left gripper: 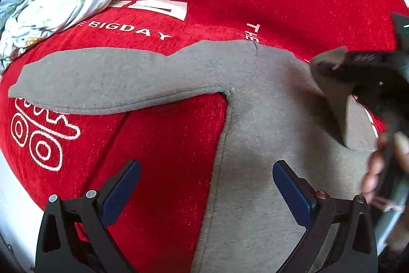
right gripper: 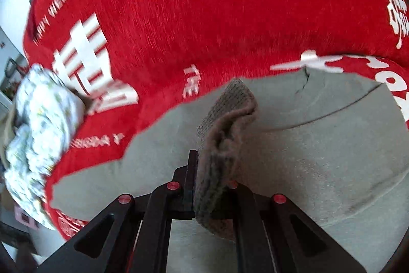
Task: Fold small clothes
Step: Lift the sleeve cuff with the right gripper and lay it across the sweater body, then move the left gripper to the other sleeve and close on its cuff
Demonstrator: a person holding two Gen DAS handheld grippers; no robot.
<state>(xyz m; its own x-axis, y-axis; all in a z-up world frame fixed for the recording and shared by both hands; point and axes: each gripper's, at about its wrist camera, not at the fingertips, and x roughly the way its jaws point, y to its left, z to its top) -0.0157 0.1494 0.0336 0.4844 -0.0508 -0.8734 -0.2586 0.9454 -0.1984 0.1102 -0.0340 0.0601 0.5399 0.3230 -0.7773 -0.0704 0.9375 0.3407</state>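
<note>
Grey garment (left gripper: 268, 94) spread below splayed left gripper (left gripper: 206, 168); cuff (right gripper: 225, 124) pinched in right gripper (right gripper: 204, 170)

Two close wrist fisheyes, steeply down along their tongs, sharing the grey garment (left gripper: 255, 119) and red blanket (right gripper: 204, 17).

I see a small grey fleece long-sleeved top (left gripper: 255, 132) lying flat on the red cloth, one sleeve (left gripper: 102, 83) stretched straight out sideways. Its other sleeve's ribbed cuff (right gripper: 225, 145) is lifted off the body, folded double and hanging over the torso.
</note>
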